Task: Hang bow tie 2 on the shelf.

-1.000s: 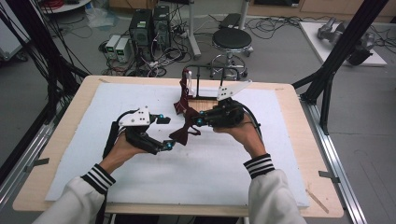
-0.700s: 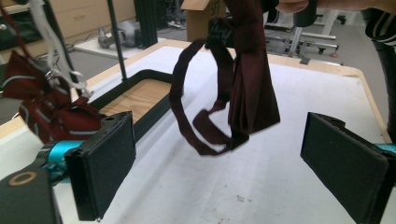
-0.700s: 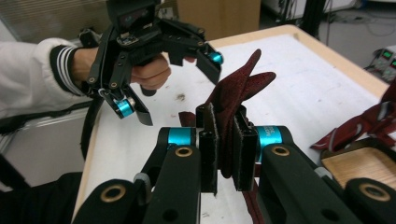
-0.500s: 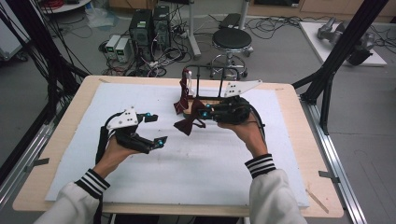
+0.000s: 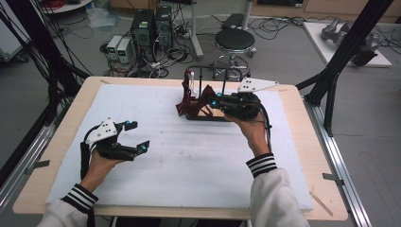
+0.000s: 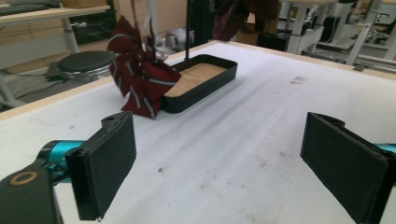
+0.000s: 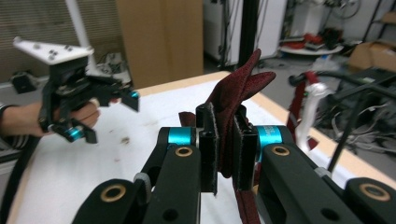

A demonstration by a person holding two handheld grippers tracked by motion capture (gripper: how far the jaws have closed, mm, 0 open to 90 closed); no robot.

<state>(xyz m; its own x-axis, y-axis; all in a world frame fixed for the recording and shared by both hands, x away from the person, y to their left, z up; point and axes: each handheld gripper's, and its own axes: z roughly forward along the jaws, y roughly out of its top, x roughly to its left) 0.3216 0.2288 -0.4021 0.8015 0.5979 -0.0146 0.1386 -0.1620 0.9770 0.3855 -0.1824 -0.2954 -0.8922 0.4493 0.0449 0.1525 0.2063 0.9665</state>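
A dark red striped cloth [image 5: 188,100] [image 6: 138,80] hangs bunched at the left end of a black stand with a wood-floored tray base [image 5: 206,117] [image 6: 205,77], at the far middle of the white mat. My right gripper [image 5: 213,102] [image 7: 225,149] is shut on a fold of that cloth [image 7: 236,95], which sticks up between its pads. My left gripper [image 5: 138,135] [image 6: 219,168] hovers low over the mat at the near left, well apart from the cloth. Its jaws have just been opening and stand wide with nothing between them.
Black posts rise from the tray, with a white-and-red piece [image 7: 312,105] hung on them. The white mat [image 5: 198,161] covers most of the wooden table [image 5: 61,142]. A stool [image 5: 235,40], computers and cables stand on the floor behind the far edge.
My left gripper let go near the cloth, then drew back to the left and toward the person, sinking a little. The right gripper carried the cloth up toward the stand.
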